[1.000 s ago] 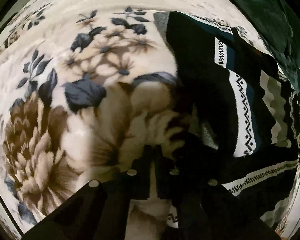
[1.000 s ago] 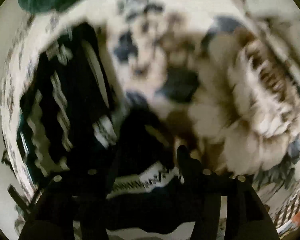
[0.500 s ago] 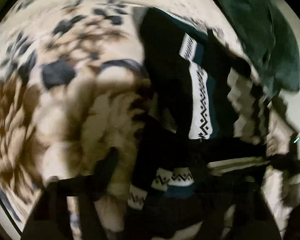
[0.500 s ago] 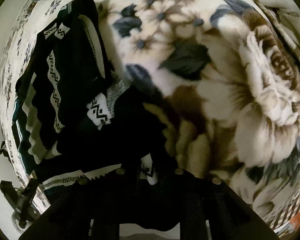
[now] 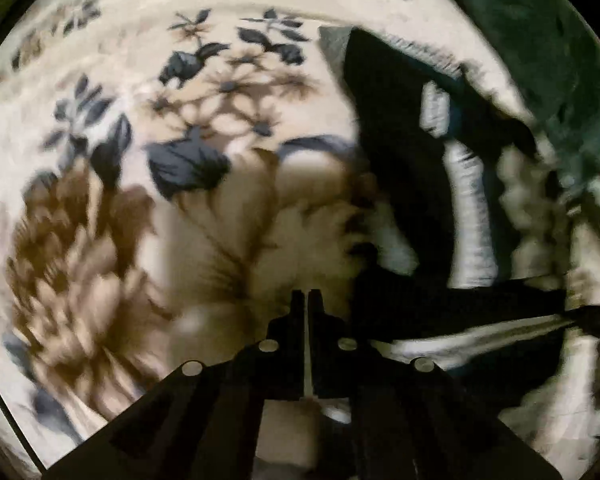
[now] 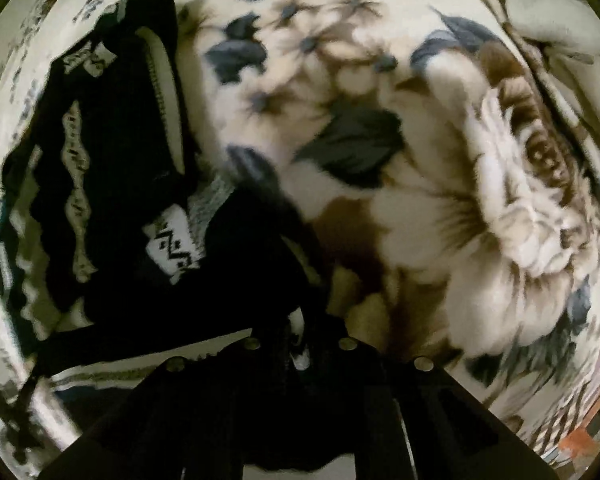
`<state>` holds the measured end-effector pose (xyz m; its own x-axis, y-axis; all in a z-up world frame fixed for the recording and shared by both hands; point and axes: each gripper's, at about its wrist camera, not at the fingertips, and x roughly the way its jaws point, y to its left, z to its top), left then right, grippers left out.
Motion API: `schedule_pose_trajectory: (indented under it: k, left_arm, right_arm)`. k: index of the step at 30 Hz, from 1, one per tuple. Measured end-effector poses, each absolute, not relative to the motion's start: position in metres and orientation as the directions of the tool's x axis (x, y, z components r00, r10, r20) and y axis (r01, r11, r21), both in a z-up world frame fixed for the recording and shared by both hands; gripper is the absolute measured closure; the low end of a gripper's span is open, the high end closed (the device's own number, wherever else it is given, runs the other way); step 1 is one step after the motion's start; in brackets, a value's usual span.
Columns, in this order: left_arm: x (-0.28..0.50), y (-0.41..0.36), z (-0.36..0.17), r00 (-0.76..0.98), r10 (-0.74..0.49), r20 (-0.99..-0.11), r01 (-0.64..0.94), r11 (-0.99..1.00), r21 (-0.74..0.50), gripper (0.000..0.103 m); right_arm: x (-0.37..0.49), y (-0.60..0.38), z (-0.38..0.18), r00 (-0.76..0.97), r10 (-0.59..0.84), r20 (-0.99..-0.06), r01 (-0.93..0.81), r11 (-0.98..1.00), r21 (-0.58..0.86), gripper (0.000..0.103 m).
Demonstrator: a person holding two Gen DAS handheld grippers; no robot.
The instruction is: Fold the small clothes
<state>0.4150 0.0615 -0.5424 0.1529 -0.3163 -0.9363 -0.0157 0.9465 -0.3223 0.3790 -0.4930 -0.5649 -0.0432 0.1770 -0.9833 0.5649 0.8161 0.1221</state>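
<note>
1. Surface: floral blanket; looks like a bed, not confirmed.
2. Task item: dark patterned sweater, lying on the blanket. Long axis runs away from both cameras.
3. Left gripper: jaws drawn together to a thin slit. Nothing visible between the tips; they hang over bare blanket. Sweater lies to their right, a hem edge just beside the gripper body.
4. Right gripper: jaws closed on a fold of the sweater, white-patterned knit showing between them. Rest of the garment spreads left and forward.
5. Judgement: the right hand holds the cloth; the left must travel right to reach an edge.
6. Dark green cloth beyond the sweater, untouched.
</note>
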Motion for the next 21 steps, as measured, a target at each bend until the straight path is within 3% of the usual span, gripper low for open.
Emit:
schedule_pose_trajectory:
  k: [1, 2, 4, 6, 7, 8, 9, 11, 13, 16, 21]
  left_arm:
    - [0.41, 0.074, -0.537, 0.144, -0.368, -0.919, -0.035, 0.926, -0.376, 0.089]
    - [0.406, 0.074, -0.535, 0.138, -0.401, -0.906, -0.04, 0.911, -0.41, 0.062]
    - [0.396, 0.069, -0.536, 0.129, -0.439, -0.889, -0.037, 0.894, -0.446, 0.029]
    - [0.391, 0.056, -0.547, 0.114, -0.417, -0.902, -0.016, 0.907, -0.421, 0.031]
    - [0.39, 0.051, -0.553, 0.111, -0.385, -0.916, -0.003, 0.922, -0.388, 0.04]
    - [0.394, 0.043, -0.557, 0.119, -0.347, -0.93, 0.006, 0.937, -0.349, 0.083]
    - [0.397, 0.036, -0.56, 0.116, -0.311, -0.943, 0.015, 0.95, -0.311, 0.098]
    - [0.402, 0.037, -0.563, 0.123, -0.292, -0.949, 0.011, 0.956, -0.293, 0.097]
    - [0.403, 0.037, -0.556, 0.144, -0.254, -0.956, 0.037, 0.967, -0.251, 0.097]
    - [0.401, 0.035, -0.561, 0.142, -0.237, -0.961, 0.049, 0.971, -0.232, 0.097]
    - [0.398, 0.034, -0.556, 0.122, -0.261, -0.958, 0.029, 0.965, -0.259, 0.094]
  right_arm:
    - [0.378, -0.494, -0.56, -0.037, 0.204, -0.978, 0.568, 0.81, 0.147, 0.088]
    - [0.376, -0.495, -0.556, -0.032, 0.224, -0.974, 0.567, 0.807, 0.166, 0.084]
    - [0.369, -0.498, -0.545, -0.012, 0.252, -0.968, 0.557, 0.805, 0.203, 0.059]
    - [0.361, -0.495, -0.542, -0.002, 0.284, -0.959, 0.546, 0.804, 0.237, 0.054]
    - [0.359, -0.491, -0.544, -0.009, 0.293, -0.956, 0.538, 0.808, 0.243, 0.054]
    - [0.358, -0.488, -0.546, -0.016, 0.292, -0.956, 0.533, 0.812, 0.239, 0.054]
    - [0.358, -0.484, -0.552, -0.026, 0.292, -0.956, 0.528, 0.816, 0.235, 0.054]
    - [0.358, -0.479, -0.565, -0.042, 0.282, -0.959, 0.524, 0.823, 0.219, 0.055]
    - [0.359, -0.476, -0.569, -0.052, 0.205, -0.977, 0.513, 0.846, 0.15, 0.093]
    - [0.356, -0.479, -0.563, -0.048, 0.101, -0.994, 0.526, 0.848, 0.061, 0.094]
    - [0.358, -0.486, -0.569, -0.079, 0.134, -0.988, 0.519, 0.852, 0.074, 0.093]
